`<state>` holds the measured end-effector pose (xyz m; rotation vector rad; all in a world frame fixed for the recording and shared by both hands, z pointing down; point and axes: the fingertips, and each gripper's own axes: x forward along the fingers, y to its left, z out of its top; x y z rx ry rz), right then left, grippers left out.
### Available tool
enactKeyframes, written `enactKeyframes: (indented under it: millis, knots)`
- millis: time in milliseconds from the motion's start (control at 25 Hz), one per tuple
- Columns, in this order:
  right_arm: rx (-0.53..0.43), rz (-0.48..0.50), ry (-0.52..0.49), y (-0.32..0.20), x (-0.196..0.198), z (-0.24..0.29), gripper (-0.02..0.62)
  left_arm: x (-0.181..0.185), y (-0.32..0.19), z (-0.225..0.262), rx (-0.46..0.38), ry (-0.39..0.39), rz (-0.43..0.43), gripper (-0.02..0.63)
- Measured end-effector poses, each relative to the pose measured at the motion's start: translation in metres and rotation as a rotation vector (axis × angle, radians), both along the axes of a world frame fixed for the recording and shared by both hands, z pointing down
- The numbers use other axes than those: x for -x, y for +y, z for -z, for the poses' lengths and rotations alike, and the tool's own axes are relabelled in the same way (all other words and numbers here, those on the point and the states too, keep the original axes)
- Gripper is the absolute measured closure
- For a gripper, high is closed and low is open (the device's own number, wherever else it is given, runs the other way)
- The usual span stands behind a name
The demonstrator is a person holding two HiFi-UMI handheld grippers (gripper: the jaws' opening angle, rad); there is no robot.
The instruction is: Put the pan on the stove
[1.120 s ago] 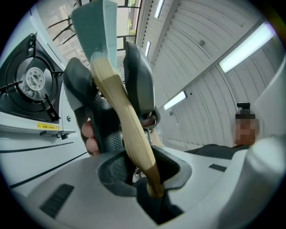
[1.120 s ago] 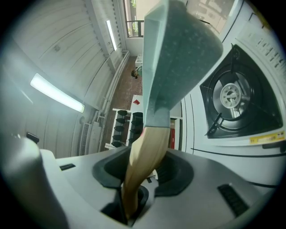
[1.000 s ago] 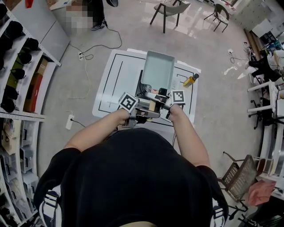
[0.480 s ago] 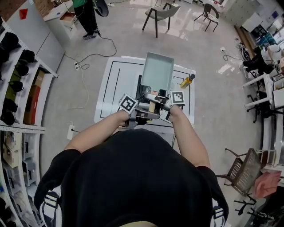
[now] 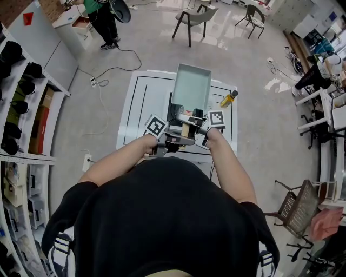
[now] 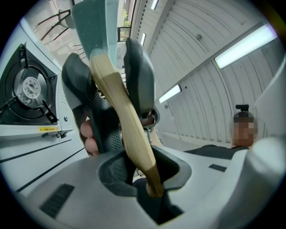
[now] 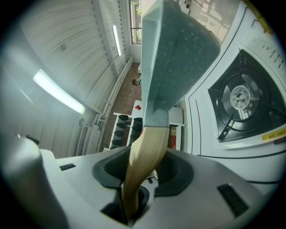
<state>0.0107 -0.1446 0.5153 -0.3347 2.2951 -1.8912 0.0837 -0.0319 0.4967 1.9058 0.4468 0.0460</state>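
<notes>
**Pan in the air over the stove, both grippers on its handle**

Surroundings: a white table [image 5: 139, 103] with black outline marks carries the stove [image 5: 171, 110]. A yellow bottle [image 5: 231, 98] with a dark cap sits on the table just beside the pan's right near corner, apart from the stove. Off the table there is a chair [image 5: 195, 16] beyond the far edge, shelves [image 5: 21, 81] with dark items at left, a loose cable [image 5: 111, 67] on the floor, and a person [image 5: 102, 16] in a green top at the far left. Nothing sits on the burner, whose grate is bare in both gripper views [image 6: 27, 89] [image 7: 241, 99].

Containers: the rectangular teal pan [image 5: 192, 86] faces up with only a bare inner surface showing. The bottle's contents look yellow.

Grip: the pan's wooden handle [image 5: 185, 130] runs back toward the person. The right gripper [image 7: 134, 188] has its fingers [image 7: 178, 174] closed on the handle nearer the pan. The left gripper [image 6: 147, 179] has its fingers [image 6: 111, 170] clamped on the handle's tail end, right behind the other one. Both sets stand at a narrow gap, pads against the wood. In the head view the pan hangs past the stove's far side, partly covering it, and the gripper views show it apart from the burner.
</notes>
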Motion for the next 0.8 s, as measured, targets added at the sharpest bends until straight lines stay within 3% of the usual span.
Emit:
enactKeyframes:
  millis: [800]
  knots:
    - [0.042,0.007,0.004,-0.005,-0.002,-0.017,0.453,-0.004,-0.004,-0.013,0.036,0.0,-0.011,0.508]
